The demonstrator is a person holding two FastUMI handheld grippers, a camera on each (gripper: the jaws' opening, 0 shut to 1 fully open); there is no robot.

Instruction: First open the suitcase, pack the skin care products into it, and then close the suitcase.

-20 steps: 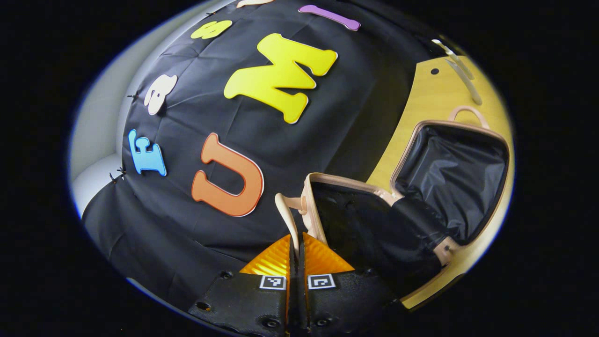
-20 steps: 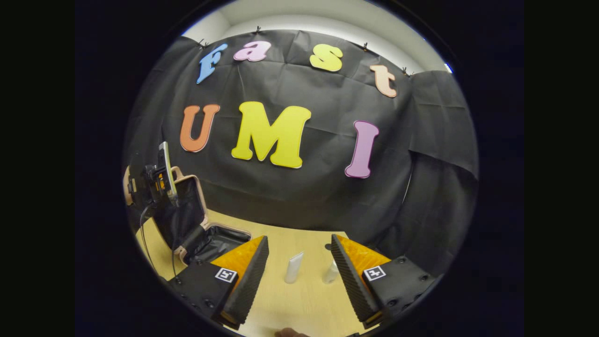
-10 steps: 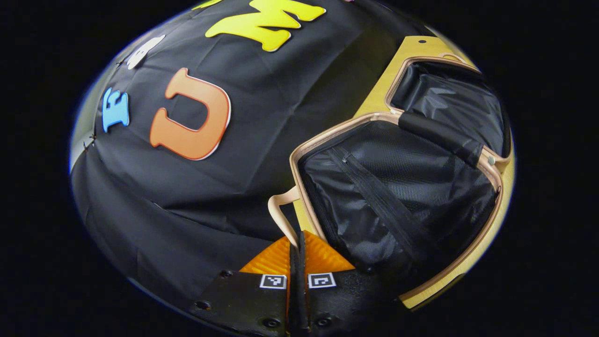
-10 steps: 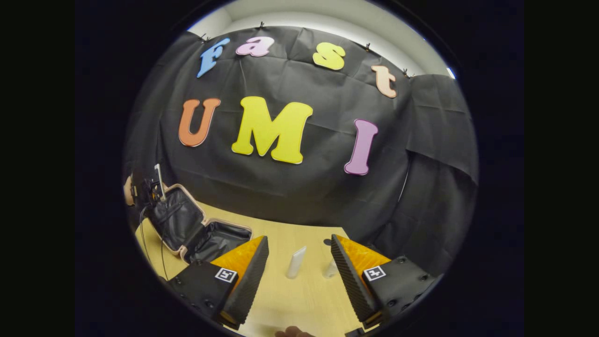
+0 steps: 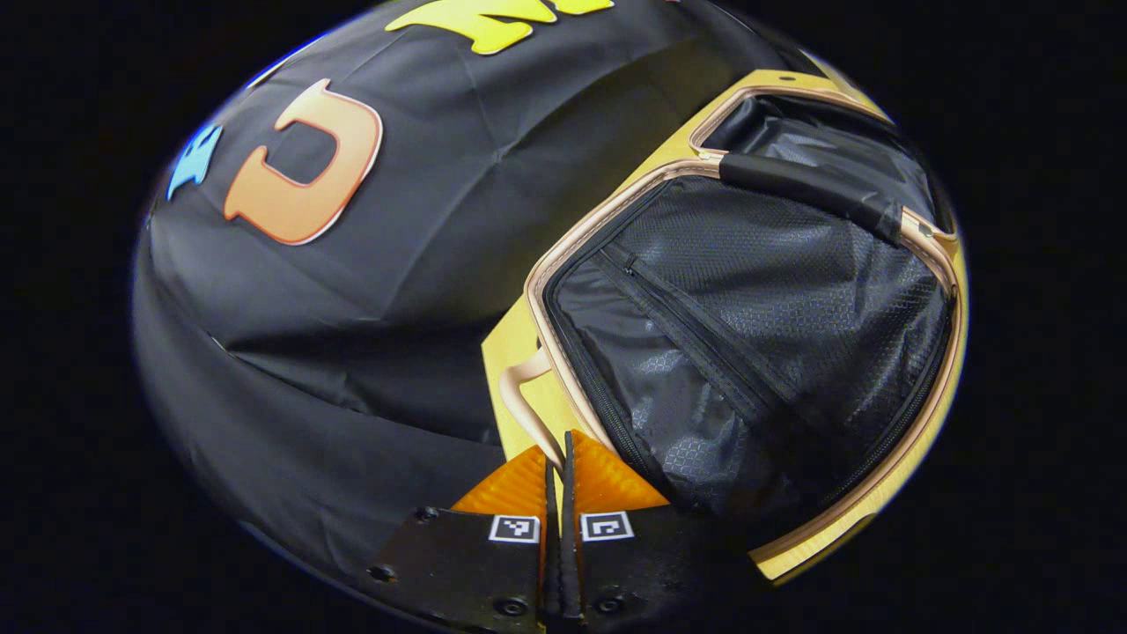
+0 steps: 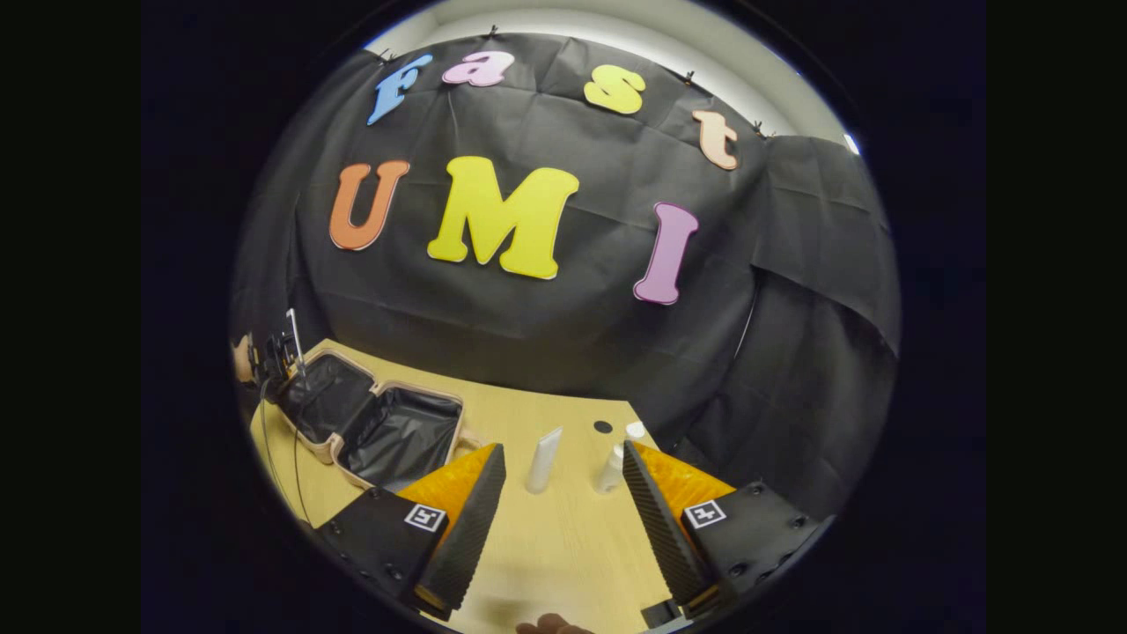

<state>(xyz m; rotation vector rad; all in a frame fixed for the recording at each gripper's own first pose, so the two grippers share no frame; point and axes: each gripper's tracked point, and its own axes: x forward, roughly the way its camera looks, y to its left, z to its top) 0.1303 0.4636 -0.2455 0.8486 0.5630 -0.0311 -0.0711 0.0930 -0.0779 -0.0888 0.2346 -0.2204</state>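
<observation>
The beige suitcase (image 5: 534, 291) lies open on the wooden table (image 5: 504, 352), both black-lined halves empty. The near half has a mesh zip pocket (image 5: 748, 308); the far half (image 5: 819, 141) lies beyond the hinge. My left gripper (image 5: 559, 453) is shut on the near half's beige handle (image 5: 521, 401). In the right gripper view the open suitcase (image 6: 401, 431) sits at the left, with the left gripper (image 6: 275, 359) at its far end. A white tube (image 6: 543, 460) and a white bottle (image 6: 609, 468) stand ahead of my right gripper (image 6: 562, 451), which is open with nothing between its fingers.
A second small white container (image 6: 636, 431) stands behind the bottle, beside a round dark hole (image 6: 602, 426) in the table (image 6: 563, 546). The black cloth wall rises close behind the table. A fingertip (image 6: 546, 626) shows at the bottom edge.
My left gripper has swung the handled half of the suitcase down from upright until it lies almost flat on the table. The right gripper has stayed open, tilting slightly downward.
</observation>
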